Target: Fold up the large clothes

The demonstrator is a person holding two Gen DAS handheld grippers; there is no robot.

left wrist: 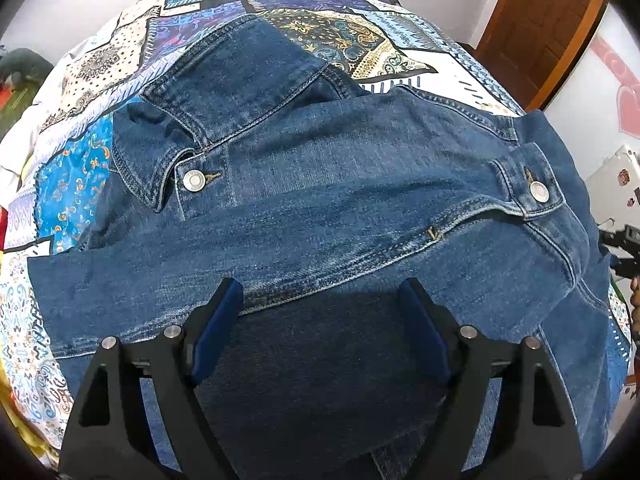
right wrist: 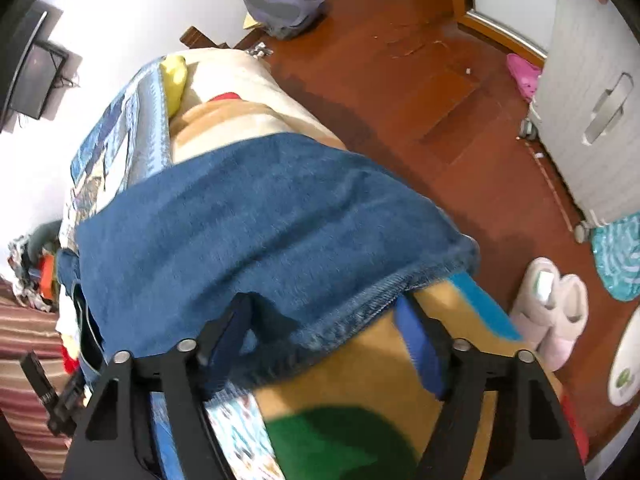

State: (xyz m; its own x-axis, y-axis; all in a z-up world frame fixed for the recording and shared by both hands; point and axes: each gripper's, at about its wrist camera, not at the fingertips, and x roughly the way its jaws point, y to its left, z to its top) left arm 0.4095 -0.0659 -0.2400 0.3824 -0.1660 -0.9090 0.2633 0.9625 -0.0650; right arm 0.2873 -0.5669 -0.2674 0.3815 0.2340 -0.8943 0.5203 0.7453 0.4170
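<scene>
A blue denim jacket (left wrist: 320, 184) lies spread on the bed, with its collar (left wrist: 152, 168) at the left and one sleeve folded across the body. My left gripper (left wrist: 320, 292) hovers over the jacket's near part. Its blue-padded fingers (left wrist: 224, 312) stand wide apart and nothing is pinched between them. In the right wrist view the same denim (right wrist: 248, 216) drapes over the bed's side. Its frayed hem (right wrist: 360, 308) runs across the gap of my right gripper (right wrist: 322, 308). That gripper is open, and its pads (right wrist: 416, 340) sit at either side without pressing the cloth.
A patchwork bedspread (left wrist: 100, 80) covers the bed, and a beige blanket (right wrist: 240, 92) hangs down its side. On the red wooden floor (right wrist: 400, 80) are pale slippers (right wrist: 552, 312), a grey backpack (right wrist: 284, 4) and a teal mat (right wrist: 620, 256). A white cabinet (right wrist: 592, 100) stands at the right, and a brown door (left wrist: 536, 28) lies beyond the bed.
</scene>
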